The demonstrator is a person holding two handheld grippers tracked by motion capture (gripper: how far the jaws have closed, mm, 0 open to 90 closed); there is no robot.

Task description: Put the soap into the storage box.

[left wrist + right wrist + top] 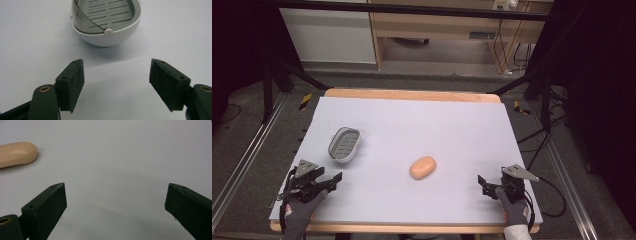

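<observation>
Both tools, left [333, 180] and right [482, 183], gaped empty; smooth soap [422, 167] at center could squirt from a pinch short of the dish [344, 145] at 10 o'clock.

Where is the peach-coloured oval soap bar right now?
In the high view, the peach-coloured oval soap bar lies near the table's middle, right of the grey slotted soap dish, between both grippers, untouched.

The bench [412, 95] has a light wooden top under a pale grey mat [422, 130], standing on a grey floor [252, 130]. Beyond it stand a white cabinet [329, 35] and a wooden desk [437, 25] with cables [507, 55] hanging beside it. Black frame struts [272, 85] and dark curtains [597, 75] flank both sides.
</observation>
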